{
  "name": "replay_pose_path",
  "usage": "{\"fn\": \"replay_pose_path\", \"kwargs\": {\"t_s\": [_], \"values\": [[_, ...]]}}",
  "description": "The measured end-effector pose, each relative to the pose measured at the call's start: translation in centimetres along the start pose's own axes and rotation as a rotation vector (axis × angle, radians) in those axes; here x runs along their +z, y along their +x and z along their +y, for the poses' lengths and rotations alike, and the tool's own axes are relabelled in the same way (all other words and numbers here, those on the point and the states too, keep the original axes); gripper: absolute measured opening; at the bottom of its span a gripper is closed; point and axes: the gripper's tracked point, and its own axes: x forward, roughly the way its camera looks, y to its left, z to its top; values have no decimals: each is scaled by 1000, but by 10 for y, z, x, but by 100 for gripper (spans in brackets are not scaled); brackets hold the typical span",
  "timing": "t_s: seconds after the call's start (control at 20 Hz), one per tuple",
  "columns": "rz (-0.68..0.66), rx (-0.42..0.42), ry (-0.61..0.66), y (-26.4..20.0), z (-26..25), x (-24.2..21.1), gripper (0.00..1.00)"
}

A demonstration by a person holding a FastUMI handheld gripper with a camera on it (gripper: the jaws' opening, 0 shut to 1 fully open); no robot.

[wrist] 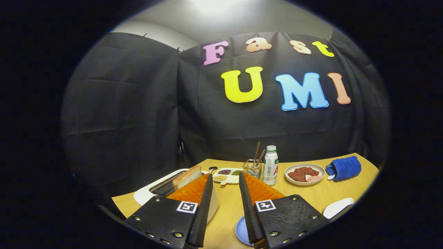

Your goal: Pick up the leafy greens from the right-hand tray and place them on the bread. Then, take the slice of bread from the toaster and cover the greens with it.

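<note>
The slice of toasted bread (187, 176) stands tilted in the slot of the white toaster (147, 194), just beyond my left finger, so the covering step looks open to me. The leafy greens I can't make out, and the bread they should lie on isn't anything I can pick out either; a pale blue plate (241, 231) peeks from under my right finger, its top hidden. So I judge the greens' stage undecided. My gripper (225, 180) hangs spread, fingers apart, holding nothing. Further off sit a white divided dish of grains (226, 175), a white bottle (270, 165), a plate of meat slices (304, 174) and a rolled blue towel (344, 168)
</note>
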Motion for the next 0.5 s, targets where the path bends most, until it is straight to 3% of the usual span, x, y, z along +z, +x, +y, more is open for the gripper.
{"fn": "replay_pose_path", "kwargs": {"t_s": [0.5], "values": [[38, 62, 12, 28, 62, -16, 46]]}}
